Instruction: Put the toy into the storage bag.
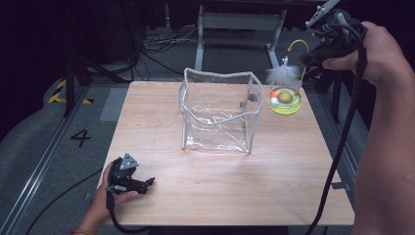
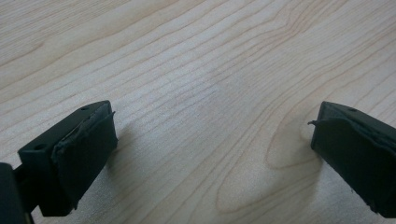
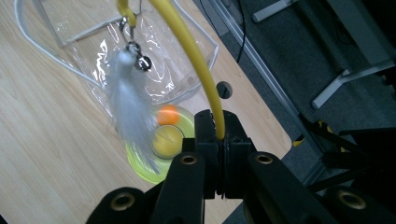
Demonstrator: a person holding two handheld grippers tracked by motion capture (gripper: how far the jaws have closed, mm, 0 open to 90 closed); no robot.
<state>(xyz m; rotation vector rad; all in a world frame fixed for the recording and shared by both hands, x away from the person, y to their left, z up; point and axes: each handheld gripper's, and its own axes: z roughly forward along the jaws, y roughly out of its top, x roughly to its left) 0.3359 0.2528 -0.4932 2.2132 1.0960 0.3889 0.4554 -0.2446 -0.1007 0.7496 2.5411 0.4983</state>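
A clear plastic bag with a white rim stands open at the middle of the wooden table; it also shows in the right gripper view. Right of it, at the far right corner, is a round lime-green toy base with an orange ball and a yellow centre. My right gripper is raised above that corner, shut on a thin yellow wand. From the wand's curled end a white feather dangles over the base. My left gripper rests open at the table's front left, nothing between its jaws.
Behind the table are a grey metal frame, loose cables on the floor and a dark stand at the left. A black cable trails from the right gripper past the table's right edge.
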